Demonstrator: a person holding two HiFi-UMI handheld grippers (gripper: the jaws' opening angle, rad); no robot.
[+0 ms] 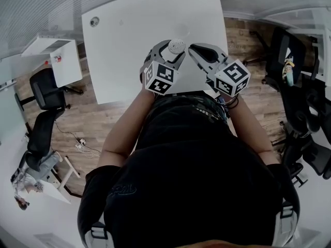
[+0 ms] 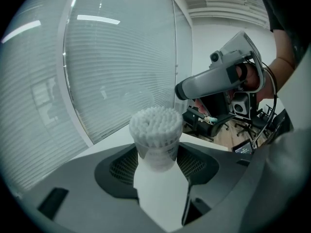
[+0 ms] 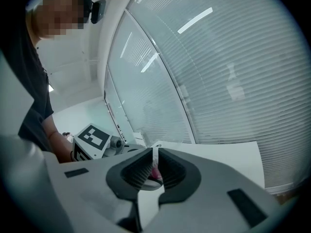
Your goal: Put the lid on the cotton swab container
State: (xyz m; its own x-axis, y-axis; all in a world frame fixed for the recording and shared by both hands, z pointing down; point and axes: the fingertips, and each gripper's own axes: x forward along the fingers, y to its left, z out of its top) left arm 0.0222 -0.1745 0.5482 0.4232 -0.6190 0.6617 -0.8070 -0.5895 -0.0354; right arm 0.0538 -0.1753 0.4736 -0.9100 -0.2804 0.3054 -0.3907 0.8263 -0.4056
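In the head view my left gripper (image 1: 168, 55) is shut on a clear cotton swab container (image 1: 177, 46), held over the near edge of the white table (image 1: 129, 40). Seen from the left gripper view, the container (image 2: 155, 130) stands upright between the pads, packed with white swab tips and with no lid on it. My right gripper (image 1: 195, 49) hangs just right of it, tip close to the container. In the right gripper view the jaws (image 3: 155, 165) are shut on a thin white lid (image 3: 156, 153), seen edge-on with a pink patch below it. The right gripper (image 2: 214, 79) also shows in the left gripper view.
A round grommet (image 1: 94, 21) sits at the table's far left corner. Black office chairs stand on the wooden floor at left (image 1: 46, 92) and right (image 1: 289, 61). A white cabinet (image 1: 51, 56) is beside the left chair. Blinds cover the window (image 3: 233, 81) beyond the table.
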